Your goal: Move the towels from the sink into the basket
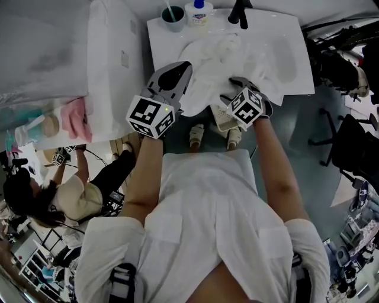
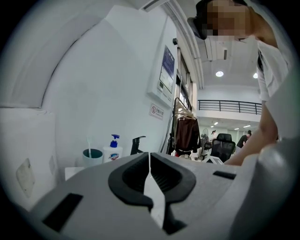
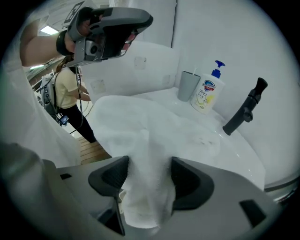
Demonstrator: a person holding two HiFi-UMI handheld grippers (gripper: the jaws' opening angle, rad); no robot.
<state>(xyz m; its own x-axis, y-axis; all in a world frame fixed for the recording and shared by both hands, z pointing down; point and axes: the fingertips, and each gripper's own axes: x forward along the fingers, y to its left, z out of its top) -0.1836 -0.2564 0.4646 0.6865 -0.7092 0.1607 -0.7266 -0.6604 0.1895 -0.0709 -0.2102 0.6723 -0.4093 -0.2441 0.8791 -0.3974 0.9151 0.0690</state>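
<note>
- right tongs (image 1: pixel 232 89): jaws closed on a white towel (image 3: pixel 145 136); cloth bunched btwn both pads, loose end hangs out behind them
- towel: runs fwd from the right jaws as a raised ridge into the rest of the towels (image 1: pixel 219 59)
- towels: white, crumpled, directly ahead of right tongs; lying in the sink (image 1: pixel 296 77) and spilling over its near rim
- left tongs (image 1: pixel 177 71): jaws brought together, pads meeting at the tip, no cloth made out in the nip; held up and to the left of right tongs, over the left edge of the towels, aimed at the wall (image 2: pixel 93 70)
- basket (image 1: pixel 224 118): white, latticed, below and just behind right tongs, on the near side of the sink rim; partly covered by right tongs, contents can't be seen
- soap bottle (image 1: pixel 198 12): white w/ blue pump, far rim of sink, ahead of left tongs, well beyond both
- cup (image 1: pixel 173 18): grey-blue, just left of soap bottle, a thin stick standing in it
- faucet (image 1: pixel 240 12): black, far rim, right of soap bottle, ahead of right tongs
- 2nd person (image 1: pixel 71 195): seated low, well off to the left of left tongs, apart from the sink
</note>
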